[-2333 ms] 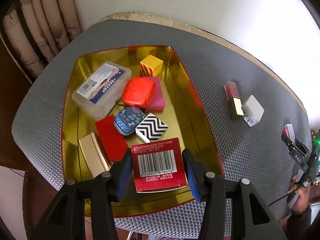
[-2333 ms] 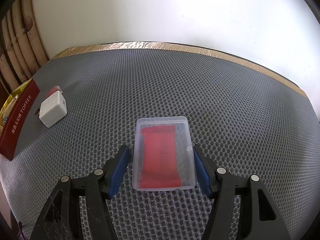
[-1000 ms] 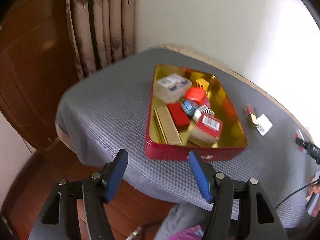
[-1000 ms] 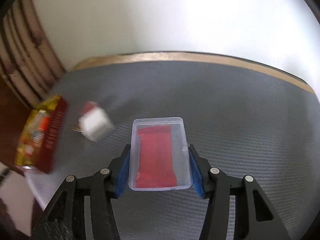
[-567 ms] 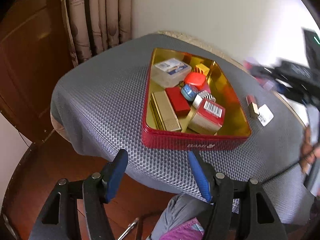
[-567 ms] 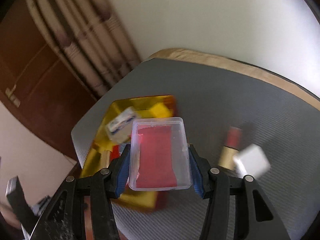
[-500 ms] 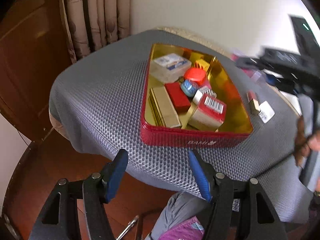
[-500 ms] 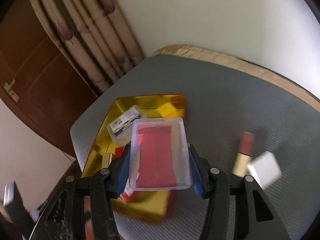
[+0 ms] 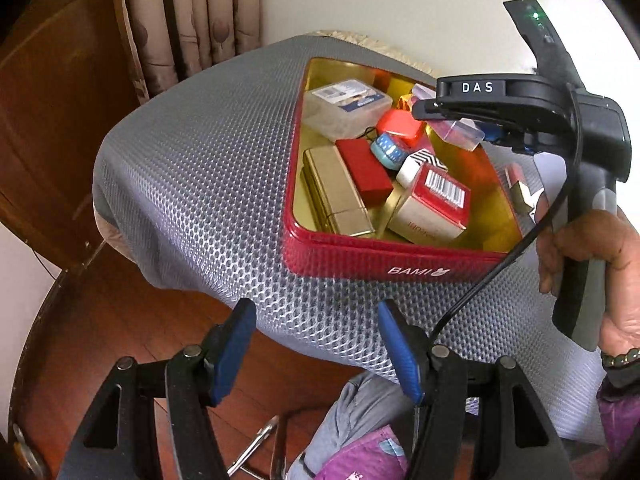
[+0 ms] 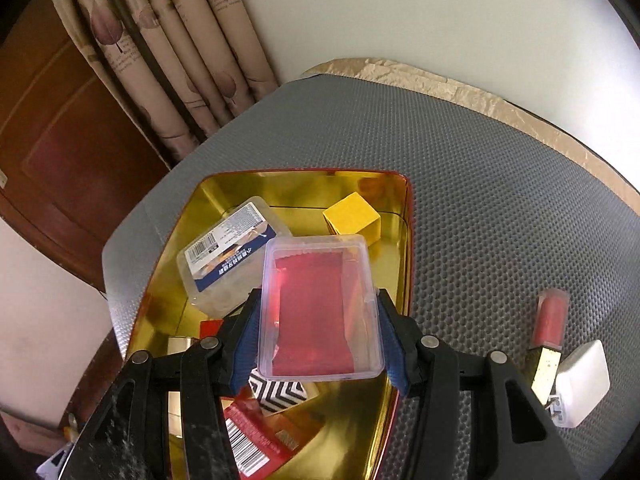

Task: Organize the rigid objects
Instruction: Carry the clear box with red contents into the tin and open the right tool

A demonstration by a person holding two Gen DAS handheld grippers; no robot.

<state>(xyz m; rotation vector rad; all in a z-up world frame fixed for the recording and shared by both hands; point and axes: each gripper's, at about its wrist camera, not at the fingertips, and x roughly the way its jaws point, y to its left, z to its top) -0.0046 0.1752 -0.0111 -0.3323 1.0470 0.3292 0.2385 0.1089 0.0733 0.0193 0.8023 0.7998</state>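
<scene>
My right gripper (image 10: 318,340) is shut on a clear plastic case with a red insert (image 10: 316,308) and holds it above the red tin with a gold inside (image 10: 404,216). In the left wrist view the same case (image 9: 456,130) hangs over the tin (image 9: 360,260), which holds several small boxes. My left gripper (image 9: 316,344) is open and empty, drawn back off the table's near edge, above the floor.
A red and gold lipstick (image 10: 550,328) and a white charger (image 10: 582,382) lie on the grey mesh mat (image 10: 500,200) right of the tin. In the tin are a labelled clear box (image 10: 224,260) and a yellow cube (image 10: 352,218). Curtains (image 10: 168,60) hang behind.
My right gripper closed on the clear case, lifted it off the mat and carried it left over the tin. My left gripper let go of the red barcode box in the tin and drew back.
</scene>
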